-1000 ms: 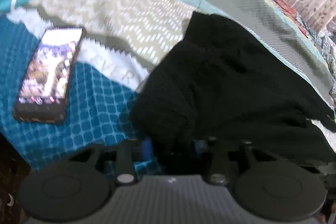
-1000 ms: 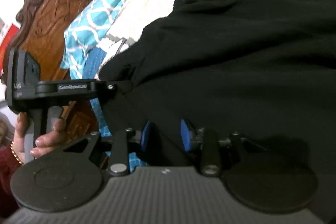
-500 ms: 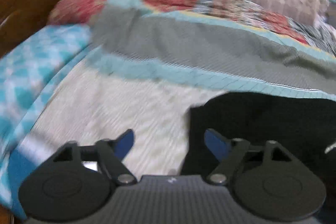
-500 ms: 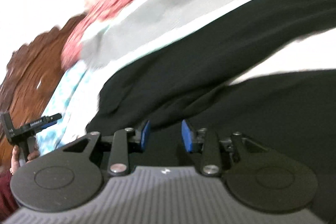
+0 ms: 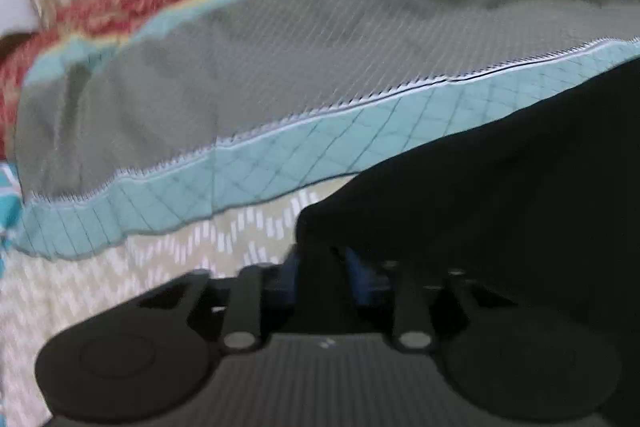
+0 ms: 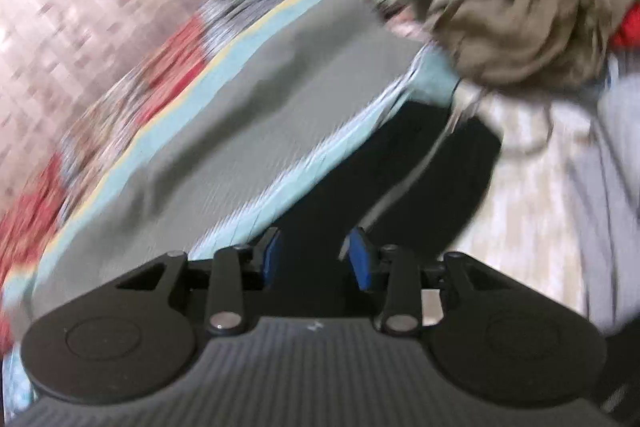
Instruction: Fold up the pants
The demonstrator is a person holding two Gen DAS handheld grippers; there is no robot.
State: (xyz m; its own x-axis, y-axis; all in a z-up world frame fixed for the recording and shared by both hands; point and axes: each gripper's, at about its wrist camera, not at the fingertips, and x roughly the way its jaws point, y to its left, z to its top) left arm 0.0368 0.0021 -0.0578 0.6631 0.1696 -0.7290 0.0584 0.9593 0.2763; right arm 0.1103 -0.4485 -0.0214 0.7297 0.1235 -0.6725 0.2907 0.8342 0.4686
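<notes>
The black pants (image 5: 500, 187) lie on the bed and fill the right half of the left wrist view. My left gripper (image 5: 320, 275) is low over their near corner, its blue pads close together with black cloth between them. In the right wrist view the pants (image 6: 404, 183) run away from me as a dark strip with a pale stripe. My right gripper (image 6: 314, 257) sits at their near end, its blue pads a little apart with black cloth between them. The view is blurred.
A grey quilt with a teal diamond-stitched border (image 5: 320, 75) lies folded behind the pants, also in the right wrist view (image 6: 224, 131). A heap of tan clothes (image 6: 520, 11) sits at the far right. The cream zigzag bedspread (image 5: 120, 275) lies beneath. Curtains hang behind.
My left gripper opened, moved off the phone side, then closed on the pants' corner. My right gripper swung along the pants toward the leg end; the left gripper has left its view.
</notes>
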